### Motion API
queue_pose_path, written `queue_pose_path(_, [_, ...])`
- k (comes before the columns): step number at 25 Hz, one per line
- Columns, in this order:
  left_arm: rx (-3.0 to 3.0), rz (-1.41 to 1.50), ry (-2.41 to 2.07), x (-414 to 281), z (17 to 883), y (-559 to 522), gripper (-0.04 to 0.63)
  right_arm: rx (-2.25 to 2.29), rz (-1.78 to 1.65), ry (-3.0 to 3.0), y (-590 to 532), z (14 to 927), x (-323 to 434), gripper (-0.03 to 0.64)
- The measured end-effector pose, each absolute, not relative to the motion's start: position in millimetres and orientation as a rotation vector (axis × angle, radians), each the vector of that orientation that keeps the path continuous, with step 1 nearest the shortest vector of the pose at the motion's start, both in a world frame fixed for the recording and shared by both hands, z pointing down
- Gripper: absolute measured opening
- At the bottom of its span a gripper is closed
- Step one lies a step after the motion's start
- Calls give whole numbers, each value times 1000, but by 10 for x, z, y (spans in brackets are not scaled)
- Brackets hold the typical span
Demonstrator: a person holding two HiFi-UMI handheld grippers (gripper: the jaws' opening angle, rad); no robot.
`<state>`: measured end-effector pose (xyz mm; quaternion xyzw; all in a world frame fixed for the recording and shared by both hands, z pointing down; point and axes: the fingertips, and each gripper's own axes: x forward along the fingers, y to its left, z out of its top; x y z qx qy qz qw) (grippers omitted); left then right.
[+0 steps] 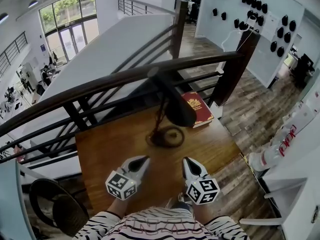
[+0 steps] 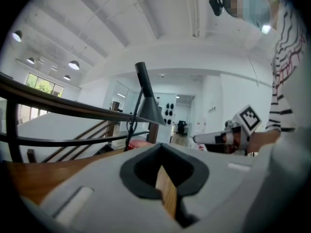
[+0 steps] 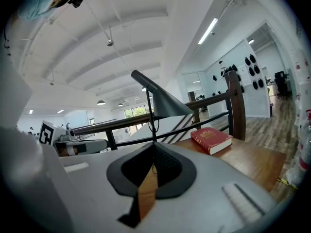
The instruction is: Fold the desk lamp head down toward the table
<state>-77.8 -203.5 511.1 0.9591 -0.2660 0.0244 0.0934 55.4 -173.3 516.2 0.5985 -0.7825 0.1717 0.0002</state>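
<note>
On wooden table (image 1: 210,149), dark conical metal lamp (image 1: 177,109).

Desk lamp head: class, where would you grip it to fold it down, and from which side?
Probably its slim neck, coming from the person's side of the table. The neck is narrow, straight and sticks up in the open; the flared cone is too wide and sloped for jaws.

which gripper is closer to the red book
The right gripper: the red book lies at the far right of the table, ahead of it, while the left gripper sits further left.
</note>
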Motion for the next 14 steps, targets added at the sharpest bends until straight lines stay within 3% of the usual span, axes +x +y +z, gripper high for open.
queue_pose_path(14, [2848, 95, -799, -701, 5163, -2033, 0, 1868, 548, -2468, -1759, 5171, 596, 0])
